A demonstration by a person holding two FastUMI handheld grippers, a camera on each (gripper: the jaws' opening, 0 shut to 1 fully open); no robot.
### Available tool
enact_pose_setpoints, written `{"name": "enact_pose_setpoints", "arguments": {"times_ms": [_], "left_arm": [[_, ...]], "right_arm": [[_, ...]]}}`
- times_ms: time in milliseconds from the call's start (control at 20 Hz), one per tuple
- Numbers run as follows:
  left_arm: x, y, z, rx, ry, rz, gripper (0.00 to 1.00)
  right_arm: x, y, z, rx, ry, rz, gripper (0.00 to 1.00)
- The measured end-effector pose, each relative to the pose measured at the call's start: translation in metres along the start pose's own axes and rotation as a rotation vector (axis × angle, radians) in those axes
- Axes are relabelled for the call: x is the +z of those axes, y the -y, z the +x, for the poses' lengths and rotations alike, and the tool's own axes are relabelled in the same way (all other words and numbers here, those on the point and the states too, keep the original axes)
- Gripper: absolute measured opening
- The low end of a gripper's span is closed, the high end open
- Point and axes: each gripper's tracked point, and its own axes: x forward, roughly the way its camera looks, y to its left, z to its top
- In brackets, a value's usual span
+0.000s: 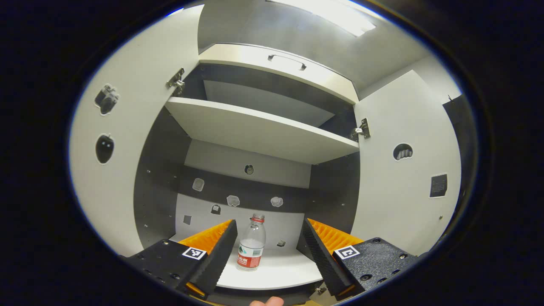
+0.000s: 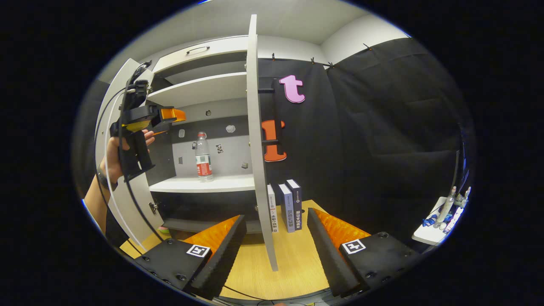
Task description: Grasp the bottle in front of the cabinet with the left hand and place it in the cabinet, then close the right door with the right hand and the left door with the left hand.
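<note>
Bottle [image 1: 251,248] stands upright on the cabinet's lower shelf [image 1: 276,272]; placement is complete. Both the left gripper [image 1: 270,250] and right gripper [image 2: 276,250] are spread, empty. Next: right gripper pushes the right door [image 2: 260,170] closed.

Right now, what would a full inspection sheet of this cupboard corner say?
Surface: wooden table under the cabinet.
Job's things: bottle upright on the cabinet's lower shelf; right door and left door open.
Clutter: books upright behind the right door; small items on a side ledge.
Grippers: left gripper open, bottle between its fingers, untouched; right gripper open, straddling the right door's edge.
Cables: a cable loops by the left gripper.
Surroundings: black cloth wall.
</note>
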Motion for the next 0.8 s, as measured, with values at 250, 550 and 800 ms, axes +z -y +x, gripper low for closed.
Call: {"name": "enact_pose_setpoints", "arguments": {"times_ms": [250,550,800], "left_arm": [[-0.024,-0.015,-0.078,0.102,0.005,0.067,0.94],[-0.063,-0.012,-0.146,0.147,-0.027,0.106,0.94],[-0.082,0.01,-0.179,0.142,-0.02,0.151,0.94]], "right_arm": [[0.009,-0.018,0.009,0.097,0.017,-0.014,0.97],[0.008,-0.038,0.014,0.17,0.015,0.001,0.97],[0.005,-0.038,0.013,0.183,0.009,0.005,0.96]]}}
